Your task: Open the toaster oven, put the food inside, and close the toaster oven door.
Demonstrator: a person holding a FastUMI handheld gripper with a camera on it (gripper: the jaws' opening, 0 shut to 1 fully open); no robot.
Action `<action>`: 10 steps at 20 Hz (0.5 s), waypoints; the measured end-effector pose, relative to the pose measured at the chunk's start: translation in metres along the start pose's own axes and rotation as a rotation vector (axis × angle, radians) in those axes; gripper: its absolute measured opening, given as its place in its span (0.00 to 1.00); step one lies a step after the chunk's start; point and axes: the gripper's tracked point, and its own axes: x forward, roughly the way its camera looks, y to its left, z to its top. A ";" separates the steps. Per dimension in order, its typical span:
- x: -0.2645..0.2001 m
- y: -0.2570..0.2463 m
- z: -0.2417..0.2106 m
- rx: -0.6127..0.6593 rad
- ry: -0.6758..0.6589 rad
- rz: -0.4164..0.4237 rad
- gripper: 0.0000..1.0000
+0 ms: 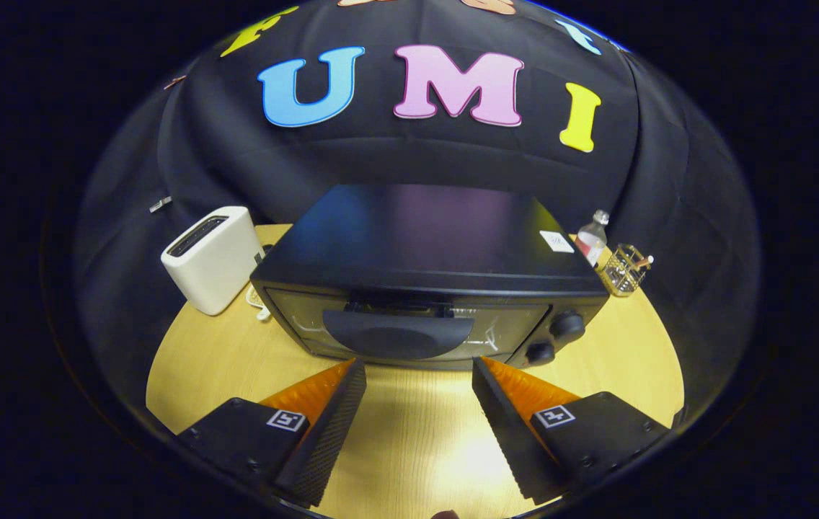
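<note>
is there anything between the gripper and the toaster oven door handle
Nothing visible. The gripper is open, with bare wooden table between its fingers, and the toaster oven door handle sits just ahead of the fingertips. The white toaster stands off to the oven's side.

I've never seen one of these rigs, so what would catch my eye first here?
The black toaster oven sits mid-table just beyond the open gripper, its door shut, the handle facing the spread jaws. A white toaster stands to the oven's left, and a bottle with a small wire basket to its right.
</note>
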 end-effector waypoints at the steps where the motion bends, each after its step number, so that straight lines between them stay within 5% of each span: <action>1: -0.005 -0.004 0.006 -0.012 -0.026 -0.003 0.98; 10: -0.079 -0.045 0.073 -0.065 -0.265 -0.031 0.99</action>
